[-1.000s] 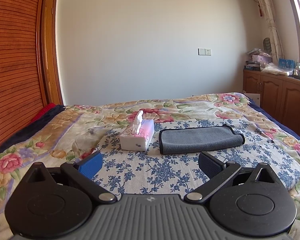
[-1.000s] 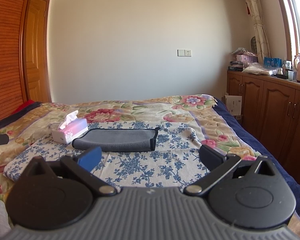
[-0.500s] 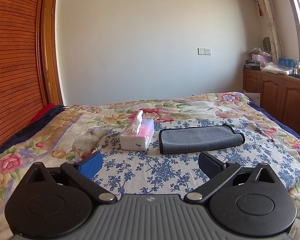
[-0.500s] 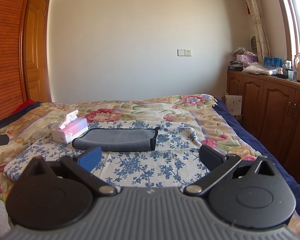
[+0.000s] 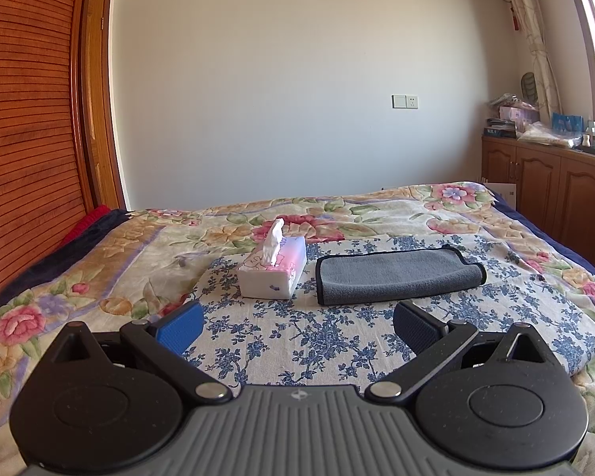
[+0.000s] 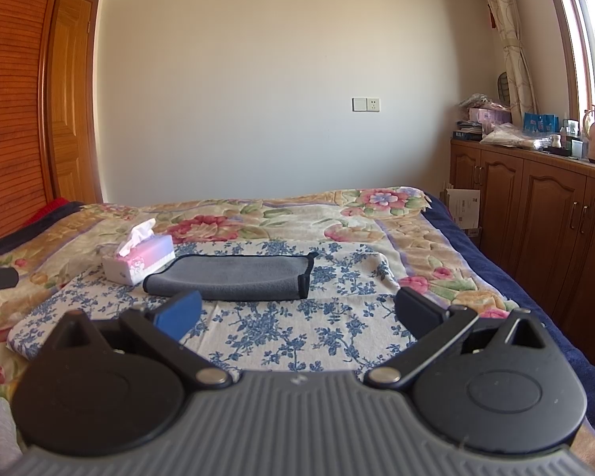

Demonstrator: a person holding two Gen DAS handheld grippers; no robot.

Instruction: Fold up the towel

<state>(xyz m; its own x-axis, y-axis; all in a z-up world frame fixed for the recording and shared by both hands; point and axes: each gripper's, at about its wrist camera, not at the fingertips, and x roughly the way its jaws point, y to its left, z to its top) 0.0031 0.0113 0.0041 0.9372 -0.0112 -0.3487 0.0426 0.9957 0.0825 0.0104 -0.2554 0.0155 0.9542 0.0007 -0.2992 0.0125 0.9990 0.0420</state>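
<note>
1. The grey towel lies on the blue-flowered sheet, already doubled, its long axis running left to right, far of both sets of jaws.
2. My left gripper and right gripper are both spread wide and hold nothing.
3. I judge neither clearly nearer.
4. The tissue box sits just left of the towel.
5. Only the right view shows the towel's black-bound right edge face-on.

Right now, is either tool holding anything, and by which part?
Nothing is held. The left tool and right tool are both open, short of the towel, which lies on the bed.
</note>
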